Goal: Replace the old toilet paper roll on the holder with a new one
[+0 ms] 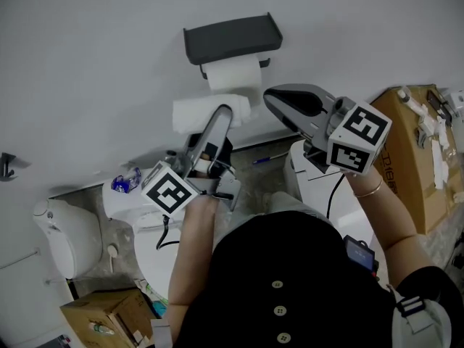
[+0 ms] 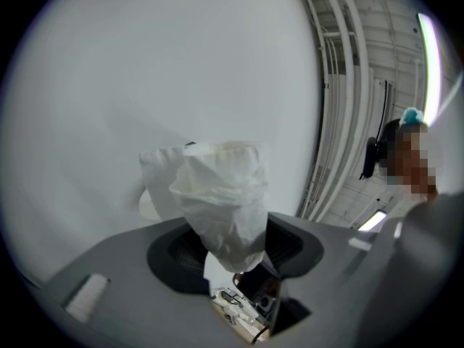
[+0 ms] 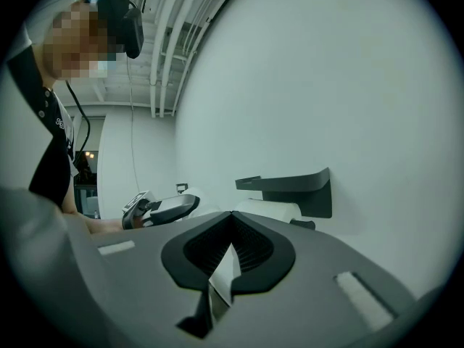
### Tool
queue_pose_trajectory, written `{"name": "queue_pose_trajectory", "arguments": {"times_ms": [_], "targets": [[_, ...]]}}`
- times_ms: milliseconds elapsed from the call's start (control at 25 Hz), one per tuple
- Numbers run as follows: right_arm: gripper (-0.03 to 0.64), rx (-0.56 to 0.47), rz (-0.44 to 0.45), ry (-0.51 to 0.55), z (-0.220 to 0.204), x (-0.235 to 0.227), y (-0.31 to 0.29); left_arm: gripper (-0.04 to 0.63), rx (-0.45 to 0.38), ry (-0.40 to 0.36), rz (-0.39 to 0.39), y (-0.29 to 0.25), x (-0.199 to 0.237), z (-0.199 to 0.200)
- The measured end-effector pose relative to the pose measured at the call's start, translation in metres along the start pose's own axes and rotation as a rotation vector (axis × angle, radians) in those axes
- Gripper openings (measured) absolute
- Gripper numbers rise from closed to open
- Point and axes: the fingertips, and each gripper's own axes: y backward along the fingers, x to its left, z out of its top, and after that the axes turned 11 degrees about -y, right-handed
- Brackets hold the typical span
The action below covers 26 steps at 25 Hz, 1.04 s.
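Note:
A dark grey holder (image 1: 232,38) with a shelf on top hangs on the white wall, and a full white toilet paper roll (image 1: 233,75) sits on its bar. Just below and left of it, my left gripper (image 1: 223,116) is shut on a second white roll (image 1: 206,112), squashed and crumpled between the jaws. In the left gripper view that squashed roll (image 2: 221,191) fills the space above the left gripper (image 2: 228,230). My right gripper (image 1: 270,97) hovers to the right of the holder's roll, shut and holding nothing. The right gripper view shows the right gripper (image 3: 230,227), the holder (image 3: 290,185) and its roll (image 3: 267,209) ahead.
A white toilet (image 1: 69,238) stands at the lower left, with a blue object (image 1: 127,181) near it. Cardboard boxes sit at the right (image 1: 413,151) and the bottom left (image 1: 109,317). A white unit (image 1: 319,180) is under the right arm. A pen (image 1: 270,158) lies on the floor.

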Motion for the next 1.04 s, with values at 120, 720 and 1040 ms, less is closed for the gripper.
{"name": "queue_pose_trajectory", "arguments": {"times_ms": [120,720,1040], "targets": [[-0.006,0.036,0.007,0.020,-0.005,0.003,-0.001,0.199,0.008,0.021,-0.010,0.000,0.000,-0.004],[-0.005,0.153,-0.026,0.103,-0.016,-0.002,0.000,0.199,0.023,0.078,-0.037,0.003,0.002,-0.015],[-0.006,0.186,-0.017,0.140,-0.019,-0.001,-0.005,0.199,0.024,0.090,-0.024,0.005,0.006,-0.019]]}}
